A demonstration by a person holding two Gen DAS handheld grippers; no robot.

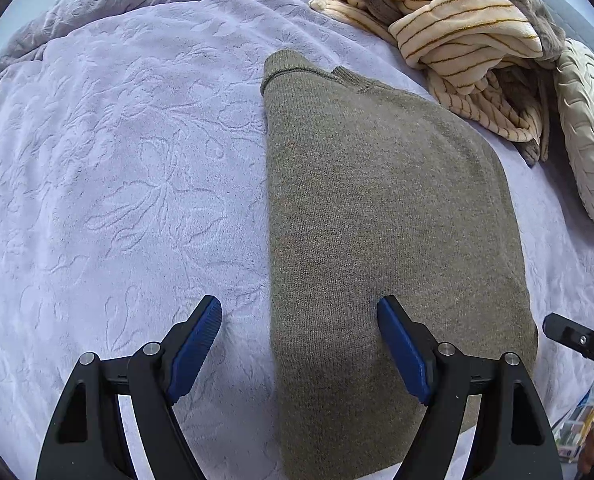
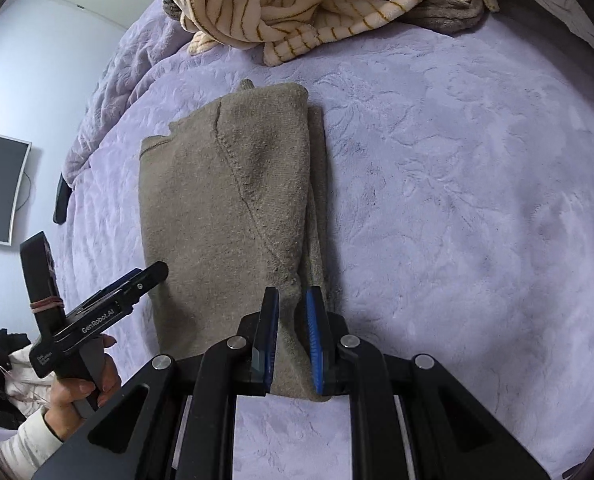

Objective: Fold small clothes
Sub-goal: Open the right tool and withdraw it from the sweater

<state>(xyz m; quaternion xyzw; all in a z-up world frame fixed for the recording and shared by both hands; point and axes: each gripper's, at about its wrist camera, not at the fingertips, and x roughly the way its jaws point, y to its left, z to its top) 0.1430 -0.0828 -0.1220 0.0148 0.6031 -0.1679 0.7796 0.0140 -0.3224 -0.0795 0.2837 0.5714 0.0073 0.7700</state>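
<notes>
On lavender embossed plush bedspread: olive-brown knitted sweater, sides folded inward into a long strip; crosswise folds judged outstanding. Left claw released, straddling its edge. Right claw clenched on near hem.

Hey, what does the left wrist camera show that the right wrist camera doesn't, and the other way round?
Only the left wrist view shows a cream quilted pillow at the right edge, and the left gripper from behind, jaws wide apart.

Only the right wrist view shows a monitor on the wall, a hand on the left gripper's handle, and the right gripper nearly shut.

Both show the folded olive-brown sweater on the lavender blanket, with striped fleece clothes beyond.
</notes>
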